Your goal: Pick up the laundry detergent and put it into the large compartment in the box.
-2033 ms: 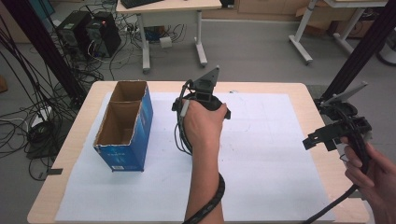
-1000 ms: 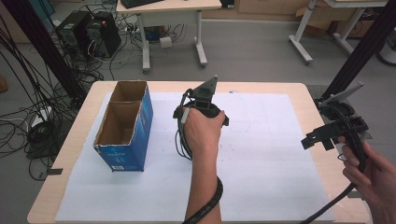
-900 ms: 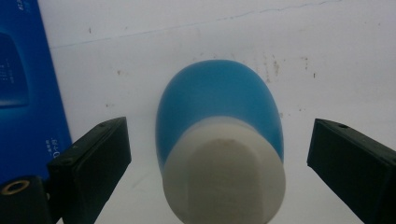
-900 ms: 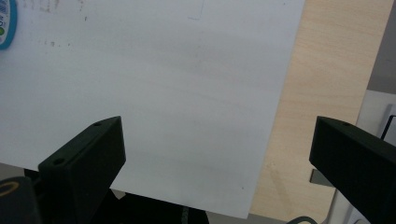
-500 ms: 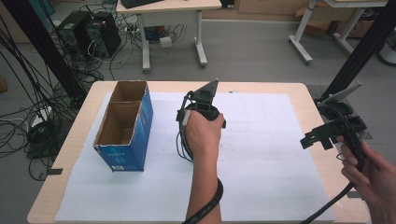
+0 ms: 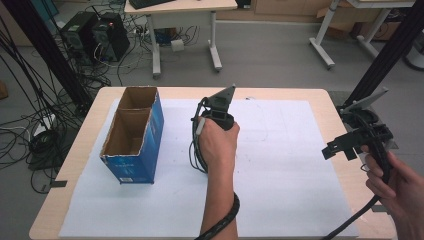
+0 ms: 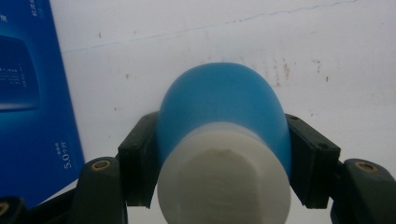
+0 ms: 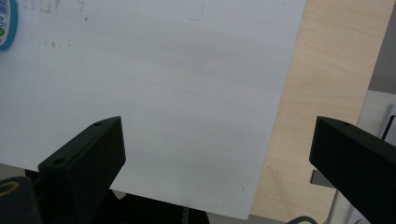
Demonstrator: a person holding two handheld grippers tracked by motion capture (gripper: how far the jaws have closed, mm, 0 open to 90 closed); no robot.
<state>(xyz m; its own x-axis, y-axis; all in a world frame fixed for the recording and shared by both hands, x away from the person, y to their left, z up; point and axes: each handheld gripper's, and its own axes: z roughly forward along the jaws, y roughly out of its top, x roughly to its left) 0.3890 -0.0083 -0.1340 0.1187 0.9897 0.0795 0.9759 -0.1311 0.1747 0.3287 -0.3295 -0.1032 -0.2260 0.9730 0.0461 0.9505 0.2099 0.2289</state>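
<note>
**Blue plastic bottle clamped in the left gripper over the white sheet**

Blue and rounded, with a white cap end facing the camera, a smooth plastic bottle (image 7: 223,140) sits between the two black jaws of the left gripper (image 7: 222,161) in the left gripper view. The jaws have just been closing, and now both pads press against the bottle's sides, one on each flank, so the bottle is held firmly. Its blue body points away from the camera, above the white paper sheet (image 7: 299,51) that covers the table. Whether it rests on the sheet or hangs just above it cannot be told.

In the high view the left gripper (image 6: 218,107) stands near the middle of the light wooden table (image 6: 295,93), gripped from above by the person's left hand (image 6: 217,142), which hides the bottle there. A tall blue cardboard box (image 6: 134,135) with its top flaps open and two brown compartments inside stands to the left of that hand, near it but apart. In the left gripper view a blue printed face of the box fills the left edge, close beside the bottle.

The right gripper (image 6: 350,145) is held by the person's right hand (image 6: 395,177) over the table's right edge, well apart from the bottle. In the right gripper view its black jaws stand wide with nothing between them, above the corner of the sheet and the bare wood.
</note>
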